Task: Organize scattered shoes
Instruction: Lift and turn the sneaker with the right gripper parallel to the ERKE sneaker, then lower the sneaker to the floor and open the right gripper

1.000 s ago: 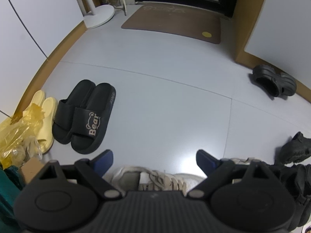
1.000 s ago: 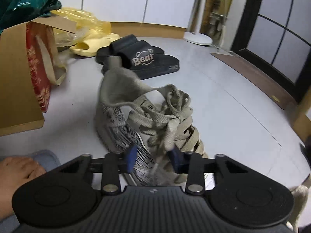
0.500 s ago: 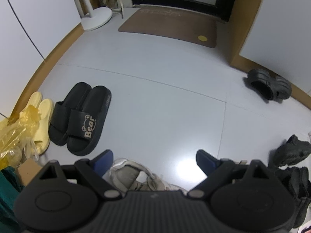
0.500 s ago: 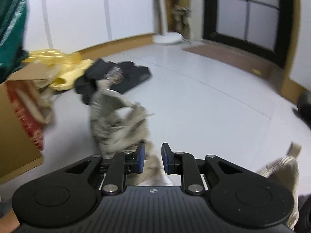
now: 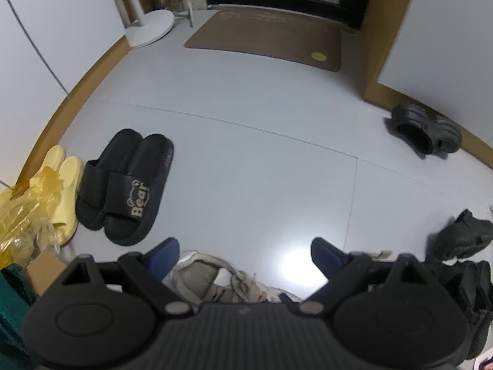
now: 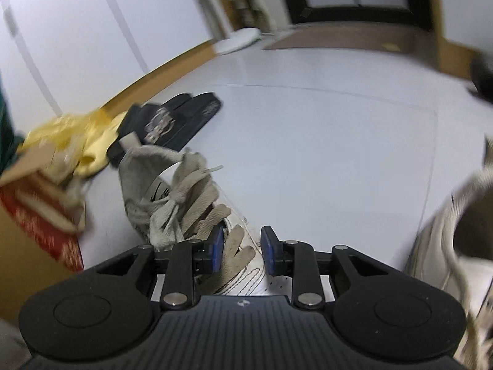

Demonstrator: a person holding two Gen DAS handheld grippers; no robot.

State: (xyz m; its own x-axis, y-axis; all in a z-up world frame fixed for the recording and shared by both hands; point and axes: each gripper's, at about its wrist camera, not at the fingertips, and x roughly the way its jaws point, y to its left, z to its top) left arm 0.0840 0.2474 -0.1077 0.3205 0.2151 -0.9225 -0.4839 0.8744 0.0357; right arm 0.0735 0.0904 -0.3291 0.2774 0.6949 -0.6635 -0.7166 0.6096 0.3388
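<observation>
Beige sneaker (image 5: 215, 280) lies at six o'clock in the left wrist view, just below the left gripper (image 5: 245, 251), whose jaws stand wide and empty. Black Bear slides (image 5: 129, 182) sit paired at nine o'clock, touching the yellow slippers (image 5: 64, 191) beside a yellow plastic bag (image 5: 27, 197). Black clogs (image 5: 426, 129) rest at two o'clock, another dark shoe (image 5: 465, 236) at four.

Right wrist view, blurred: the right gripper (image 6: 243, 249) has just been opening, its narrow jaws straddling the sneaker's laced forefoot; whether the pads touch it I cannot tell. A second beige sneaker (image 6: 456, 231) lies at four o'clock.
</observation>
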